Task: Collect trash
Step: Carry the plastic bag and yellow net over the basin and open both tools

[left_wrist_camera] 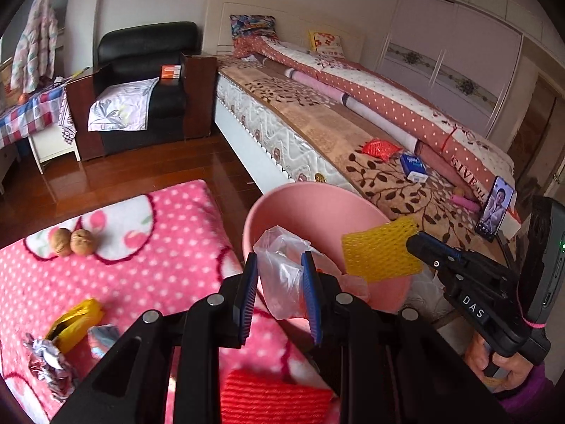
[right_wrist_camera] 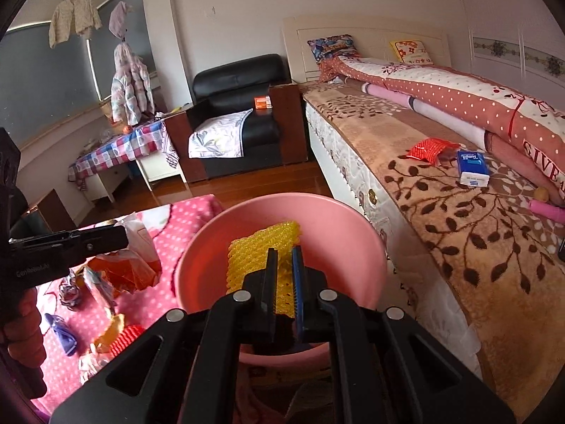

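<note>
Above the smooth round pink basin [right_wrist_camera: 282, 212], ribbed yellow foam netting [right_wrist_camera: 263, 251] is clamped by the right gripper [right_wrist_camera: 284, 275], crinkled clear plastic bag [left_wrist_camera: 279, 265] by the left gripper [left_wrist_camera: 279, 293].

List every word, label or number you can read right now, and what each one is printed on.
"DAS": white letters on the black body of the right gripper, seen from the left wrist.
"GIVE": white letters on the rolled dotted quilt on the bed.
"Gen...": a pale brand mark on the left gripper, rest blurred.
Blue tissue pack: print too blurred to read.
Orange box on the armchair: too small to read.
</note>
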`<state>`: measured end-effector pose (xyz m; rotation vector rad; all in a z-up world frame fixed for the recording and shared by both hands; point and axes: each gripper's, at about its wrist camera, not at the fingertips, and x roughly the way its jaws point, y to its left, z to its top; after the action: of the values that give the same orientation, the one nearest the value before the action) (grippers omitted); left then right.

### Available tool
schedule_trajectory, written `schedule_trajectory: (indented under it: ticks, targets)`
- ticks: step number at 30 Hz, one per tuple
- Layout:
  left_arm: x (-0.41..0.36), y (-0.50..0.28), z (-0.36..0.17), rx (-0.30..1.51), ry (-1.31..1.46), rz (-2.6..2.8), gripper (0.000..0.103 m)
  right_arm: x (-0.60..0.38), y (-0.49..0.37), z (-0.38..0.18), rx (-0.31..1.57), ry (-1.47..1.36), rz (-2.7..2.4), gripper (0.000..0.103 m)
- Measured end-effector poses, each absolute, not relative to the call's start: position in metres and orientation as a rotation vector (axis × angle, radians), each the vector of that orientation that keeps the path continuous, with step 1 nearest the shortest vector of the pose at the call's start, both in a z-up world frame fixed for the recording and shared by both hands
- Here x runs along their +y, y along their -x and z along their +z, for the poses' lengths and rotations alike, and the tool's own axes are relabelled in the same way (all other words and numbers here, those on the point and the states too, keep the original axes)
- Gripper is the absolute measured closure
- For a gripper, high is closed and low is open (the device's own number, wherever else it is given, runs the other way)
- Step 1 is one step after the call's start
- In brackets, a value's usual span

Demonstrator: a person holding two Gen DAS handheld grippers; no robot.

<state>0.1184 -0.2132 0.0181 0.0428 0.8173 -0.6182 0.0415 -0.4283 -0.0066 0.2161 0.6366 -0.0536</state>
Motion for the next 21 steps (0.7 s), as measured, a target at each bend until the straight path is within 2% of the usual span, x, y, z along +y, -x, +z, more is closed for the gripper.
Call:
schedule_trajectory:
  ticks: [8, 17, 19, 21]
  targets:
    - [-0.245, -0.131, -0.014, 0.864, -0.083, -0.613, 0.079, -0.435, -0.062, -0.022, 0.702, -0.21, -0.066, 0.095]
    - [-0.257, -0.136, -0.019, 0.836, -0.11, -0.657, 0.077, -0.424, -0.062, -0.016, 0.705, -0.179, -0.137, 0.095]
    - [-0.255, -0.134, -0.013, 0.814, -0.11, -0.666, 0.074, -0.42, -0.062, -0.014, 0.713, -0.181, -0.15, 0.094]
    - [-0.25, -0.133, -0.007, 0.801, -0.092, -0.674, 0.061, -0.417, -0.063, -0.013, 0.723, -0.175, -0.172, 0.094]
